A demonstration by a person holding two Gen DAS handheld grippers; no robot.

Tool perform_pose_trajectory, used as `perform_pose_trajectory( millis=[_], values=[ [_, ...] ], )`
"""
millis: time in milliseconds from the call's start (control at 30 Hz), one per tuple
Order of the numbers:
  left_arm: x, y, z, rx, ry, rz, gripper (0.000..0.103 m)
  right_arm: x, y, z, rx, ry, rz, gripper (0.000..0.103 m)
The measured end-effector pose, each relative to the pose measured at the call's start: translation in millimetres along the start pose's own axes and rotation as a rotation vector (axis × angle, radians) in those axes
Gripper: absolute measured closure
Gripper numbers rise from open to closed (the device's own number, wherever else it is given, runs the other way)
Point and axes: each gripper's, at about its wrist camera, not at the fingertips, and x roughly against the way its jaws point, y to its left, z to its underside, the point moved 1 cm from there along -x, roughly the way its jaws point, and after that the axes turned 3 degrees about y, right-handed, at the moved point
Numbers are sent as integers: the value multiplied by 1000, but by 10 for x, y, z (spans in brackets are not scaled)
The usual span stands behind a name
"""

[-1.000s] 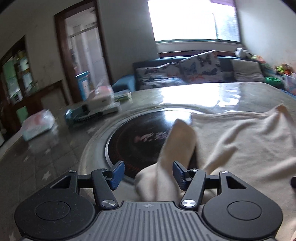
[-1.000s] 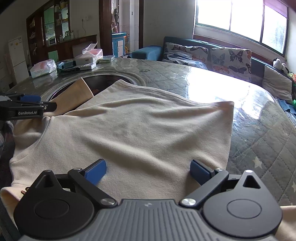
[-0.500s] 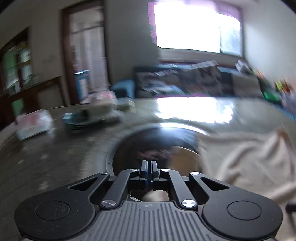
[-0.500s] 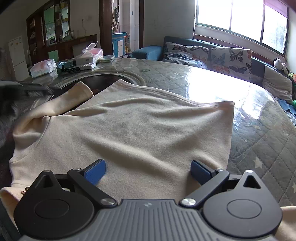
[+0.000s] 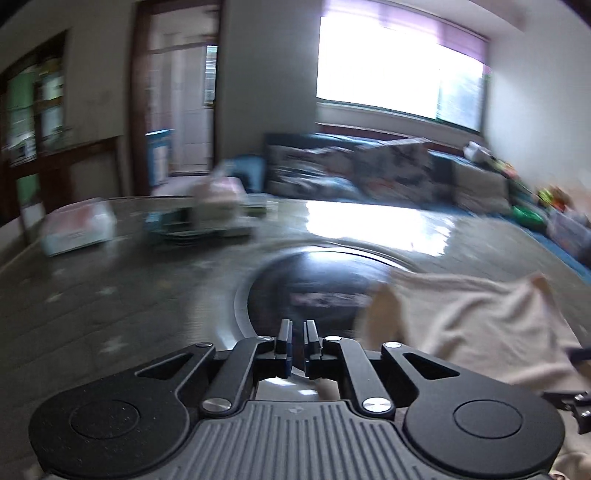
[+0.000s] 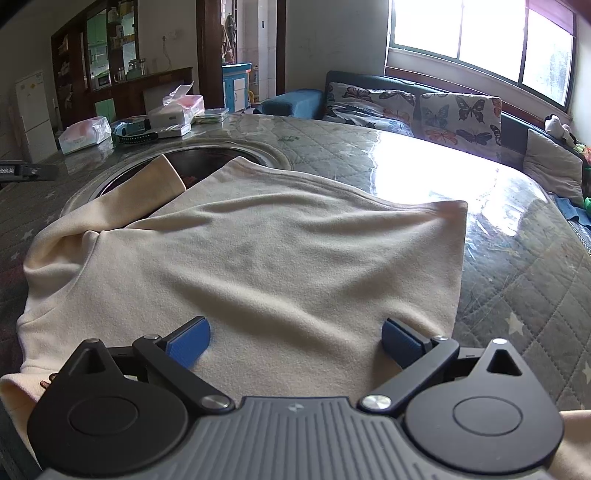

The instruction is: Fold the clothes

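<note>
At the far left of the right wrist view, a clear plastic bag of pink and white tissues sits on the grey quilted star-patterned table cover, with a white tissue box and a black wristwatch just beside it. The left gripper hangs above the bare table to the left of the garment, its blue-padded jaws drawn almost together with only a narrow slit between them and nothing caught in it; that view is blurred. Next comes the round dark inset plate in the table's middle, where a loose cream sleeve lies across its rim. The cream fleece long-sleeved top is spread flat over the table. The right gripper hovers low over its near edge, jaws spread wide and gripping nothing. Beyond, a dark sofa with butterfly-print cushions stands under the bright window.
</note>
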Motion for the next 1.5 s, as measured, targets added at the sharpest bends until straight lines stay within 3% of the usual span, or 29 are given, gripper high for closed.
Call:
perform_pose_trajectory(
  millis=[33, 100, 133, 300, 333, 400, 467, 767, 933, 1033, 1133, 1167, 1233, 1300, 1400, 1500],
  values=[
    [-61, -91, -9, -24, 6, 14, 76, -1, 0, -2, -1, 1, 1, 2],
    [-197, -237, -27, -54, 20, 23, 59, -4, -1, -5, -1, 2, 2, 2],
    [-277, -291, -41, -65, 29, 22, 57, -5, -2, -6, -1, 2, 2, 2],
    [-605, -434, -66, -90, 102, 67, 59, -11, -8, -11, -2, 4, 1, 1],
    [-662, -440, -62, -91, 113, 61, 74, -12, -10, -12, -2, 5, 1, 1],
    [-707, -385, -62, -69, 120, 65, 96, -14, -11, -12, -2, 5, 1, 1],
    [-673, -294, -65, -38, 97, 55, 100, -17, -10, -13, -1, 5, 1, 1],
    [70, 528, 5, 200, -92, -149, 100, -9, -4, -14, 2, 7, 6, 0],
    [146, 909, 304, 259, -16, -250, 99, -11, -3, -22, 8, 11, 2, 1],
    [88, 987, 438, 254, 54, -255, 92, 7, 30, -49, 31, 17, 13, 1],
    [100, 979, 461, 241, 53, -255, 86, 82, 147, -82, 91, 15, 23, 4],
    [109, 981, 456, 237, 50, -254, 83, 124, 204, -91, 112, 11, 9, 7],
    [103, 1006, 428, 245, 44, -256, 63, 191, 303, -104, 136, 5, -33, 13],
    [87, 1031, 411, 248, 44, -252, 59, 289, 464, -125, 152, 5, -143, 22],
    [-5, 1059, 417, 236, 73, -246, 63, 363, 699, -143, 189, 21, -280, 31],
    [-23, 1049, 430, 215, 66, -266, 88, 398, 986, -111, 278, 26, -358, 37]
  ],
)
